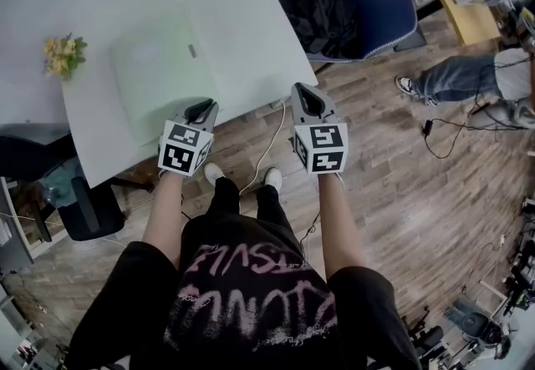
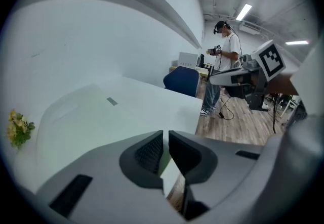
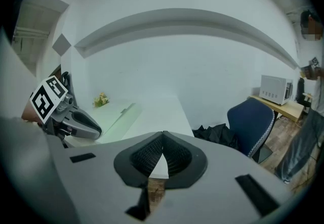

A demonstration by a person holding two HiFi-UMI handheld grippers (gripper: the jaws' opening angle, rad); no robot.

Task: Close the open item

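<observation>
Left gripper [image 1: 203, 104]: jaws a slit apart, empty.
Right gripper [image 1: 303, 88]: clenched, empty.
Green item [image 1: 163, 76]: probably a light, thin, bendy folder; take it by an edge.

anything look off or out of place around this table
Nothing stands out. The pale green case lies flat on the white table with yellow flowers near it. Only a black garment heaped on the blue chair looks untidy.
</observation>
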